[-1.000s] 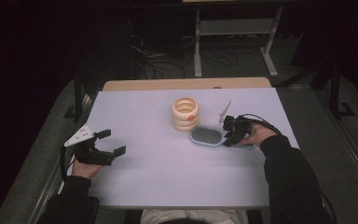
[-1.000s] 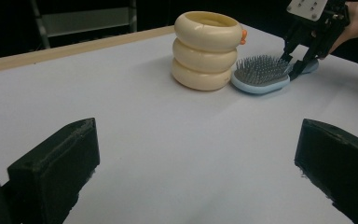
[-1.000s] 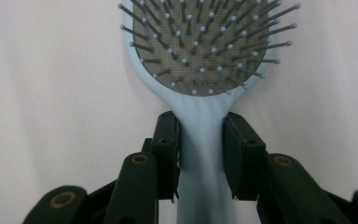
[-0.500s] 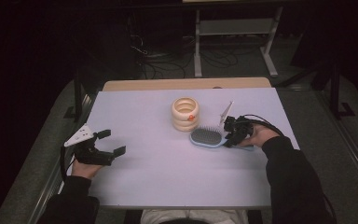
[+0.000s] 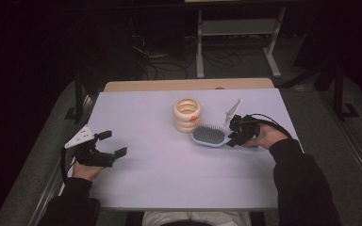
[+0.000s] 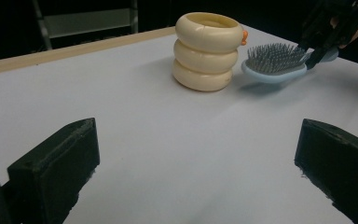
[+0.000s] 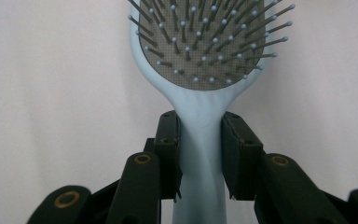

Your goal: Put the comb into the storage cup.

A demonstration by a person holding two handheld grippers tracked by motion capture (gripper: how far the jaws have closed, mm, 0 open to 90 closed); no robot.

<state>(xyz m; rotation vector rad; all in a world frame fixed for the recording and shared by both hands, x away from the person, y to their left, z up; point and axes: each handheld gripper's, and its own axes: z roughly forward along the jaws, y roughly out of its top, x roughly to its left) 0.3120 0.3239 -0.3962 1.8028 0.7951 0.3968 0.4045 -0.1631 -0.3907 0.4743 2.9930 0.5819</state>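
Note:
A light blue hairbrush (image 5: pixel 209 135) with grey bristles hangs just above the white table, right of centre, its head beside a cream ringed cup (image 5: pixel 187 114). My right gripper (image 5: pixel 234 137) is shut on the brush's handle (image 7: pixel 199 154), both pads pressed against its sides. In the left gripper view the hairbrush (image 6: pixel 275 65) floats over its shadow next to the cream cup (image 6: pixel 208 50). My left gripper (image 5: pixel 114 144) stands open near the table's left edge, with nothing between its jaws.
The white table (image 5: pixel 169 165) has a wooden strip (image 5: pixel 188 84) along its far edge. Beyond it lie a dark floor with cables (image 5: pixel 160 66) and a metal stand (image 5: pixel 235 42).
The right gripper has lifted the hairbrush slightly off the table and carried it a little to the left. The left gripper has not moved.

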